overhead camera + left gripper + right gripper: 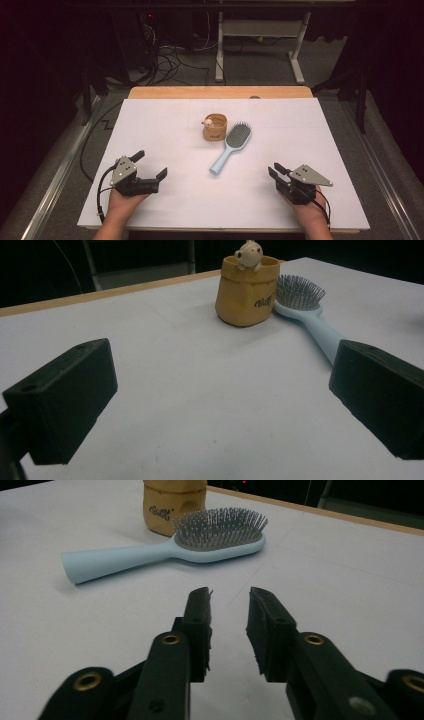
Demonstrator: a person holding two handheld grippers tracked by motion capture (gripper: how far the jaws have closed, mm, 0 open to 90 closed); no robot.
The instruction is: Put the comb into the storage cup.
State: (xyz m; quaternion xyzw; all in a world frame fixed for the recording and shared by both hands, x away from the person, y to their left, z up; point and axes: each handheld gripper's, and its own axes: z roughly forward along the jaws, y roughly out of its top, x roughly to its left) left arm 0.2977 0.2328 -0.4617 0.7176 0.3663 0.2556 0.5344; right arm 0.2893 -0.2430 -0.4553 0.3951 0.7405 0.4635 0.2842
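The high view looks forward and down over the whole white table (150, 125), while both low, close gripper views face inward, sharing the blue hairbrush (305, 310) and yellow pot (172, 502).

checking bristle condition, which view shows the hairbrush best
The right gripper view: the light blue hairbrush lies close, side-on, its bristles distinct. The left gripper view shows the head beside the yellow cup, the handle end hidden. The high view shows it small.

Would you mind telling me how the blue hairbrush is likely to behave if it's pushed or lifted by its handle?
The hairbrush looks like rigid plastic, so probably stiff. Lying flat on its back, bristles up, it should slide rather than roll. Lifted by the handle end, the wider head may droop.
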